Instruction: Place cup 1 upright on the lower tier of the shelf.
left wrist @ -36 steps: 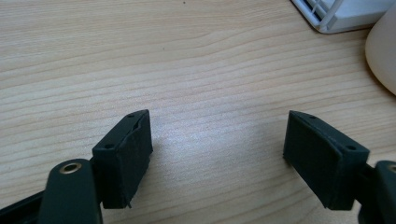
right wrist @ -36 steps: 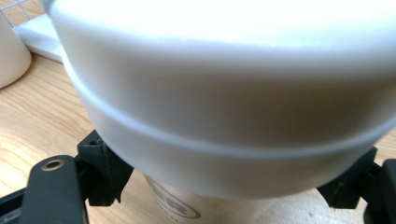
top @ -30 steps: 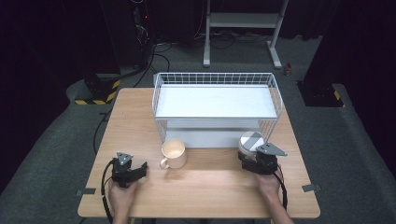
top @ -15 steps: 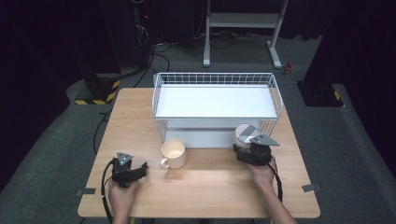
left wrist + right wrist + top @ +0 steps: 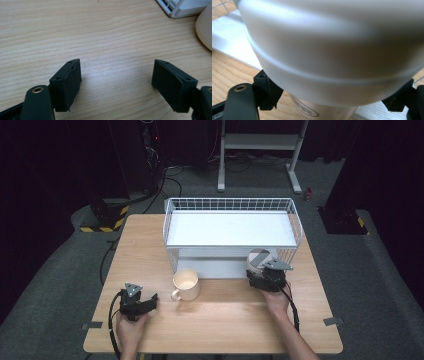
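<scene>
- While the left gripper (image 5: pixel 142 304) is sitting low on the near-left part of the wooden table (image 5: pixel 225 325), its jaws are standing wide apart with nothing but bare wood between them in the left gripper view (image 5: pixel 116 82).
- Just to its right, a cream mug (image 5: pixel 186 284) is standing upright on the table, handle turned toward the left gripper, just in front of the white wire rack (image 5: pixel 230 227); its rounded side is peeking in at the edge of the left gripper view (image 5: pixel 205 30).
- Over on the right, the right gripper (image 5: pixel 260 275) is pressing its jaws against both sides of a white lidded cup (image 5: pixel 258 258), holding it right at the rack's front right corner.
- In the right gripper view the cup (image 5: pixel 332 50) is looming large between the black jaws, a darker printed body showing under the white lid, and the pads are gripping it at either side.
</scene>
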